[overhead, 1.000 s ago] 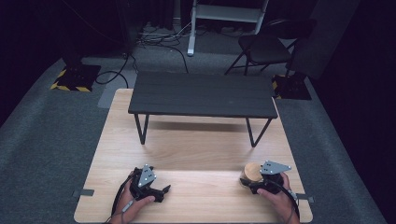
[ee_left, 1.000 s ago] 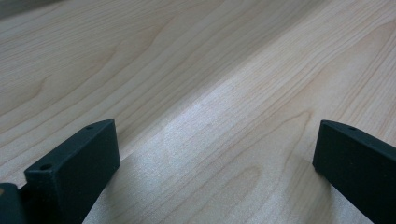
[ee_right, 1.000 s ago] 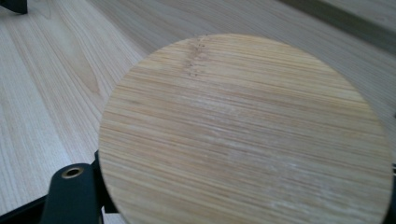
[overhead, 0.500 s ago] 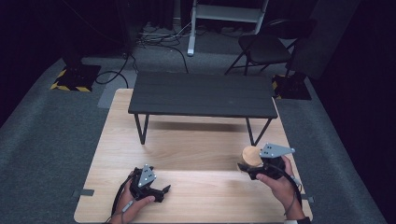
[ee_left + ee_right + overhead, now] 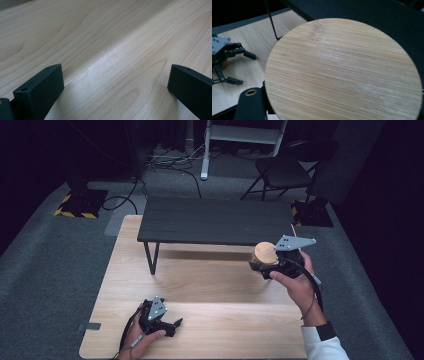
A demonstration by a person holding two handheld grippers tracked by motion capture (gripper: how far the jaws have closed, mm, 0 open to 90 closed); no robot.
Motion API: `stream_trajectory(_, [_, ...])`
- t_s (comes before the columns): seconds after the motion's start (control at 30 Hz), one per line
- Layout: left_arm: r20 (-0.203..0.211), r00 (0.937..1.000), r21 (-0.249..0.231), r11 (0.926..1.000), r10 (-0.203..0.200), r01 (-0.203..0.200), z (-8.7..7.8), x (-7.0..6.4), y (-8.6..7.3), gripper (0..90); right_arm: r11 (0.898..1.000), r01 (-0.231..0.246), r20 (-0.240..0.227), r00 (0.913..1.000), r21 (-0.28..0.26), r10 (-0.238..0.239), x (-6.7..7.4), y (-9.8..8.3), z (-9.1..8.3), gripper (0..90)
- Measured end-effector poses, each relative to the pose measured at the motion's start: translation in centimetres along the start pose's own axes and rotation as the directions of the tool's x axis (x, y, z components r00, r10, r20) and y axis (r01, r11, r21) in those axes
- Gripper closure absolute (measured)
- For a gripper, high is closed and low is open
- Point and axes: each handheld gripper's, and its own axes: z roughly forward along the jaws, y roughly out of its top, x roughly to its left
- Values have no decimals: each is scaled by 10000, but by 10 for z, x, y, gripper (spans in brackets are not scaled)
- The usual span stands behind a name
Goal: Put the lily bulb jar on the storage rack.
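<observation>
My right gripper (image 5: 268,266) is shut on a round dark container with a bamboo lid (image 5: 263,253), held in the air near the front right edge of the low black shelf (image 5: 215,220). In the right gripper view the bamboo lid (image 5: 342,72) sits very close, and one black jaw shows at its lower left. My left gripper (image 5: 175,327) rests on the wooden table (image 5: 200,285) near the front left. Its jaws are open with bare wood between them (image 5: 115,92). The left gripper (image 5: 245,68) is also seen far off in the right gripper view.
The black shelf stands on thin metal legs (image 5: 150,258) across the back half of the table. Grey carpet (image 5: 55,265) surrounds the table. Behind it are a folding chair (image 5: 282,170), cables and a stand base.
My right gripper has lifted the lidded container off the table and carried it up and towards the black shelf. The left gripper has stayed put.
</observation>
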Motion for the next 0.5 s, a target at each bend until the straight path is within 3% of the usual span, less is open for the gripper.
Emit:
stream_trajectory(0.27, [2, 10000, 0, 10000, 3, -3, 0, 0, 0, 5, 9999, -98, -280, 9996, 135, 102, -12, 36, -1, 247])
stream_trajectory(0.5, [3, 10000, 1, 10000, 6, -6, 0, 0, 0, 5, 9999, -97, -175, 9998, 118, 99, -19, 63, 0, 247])
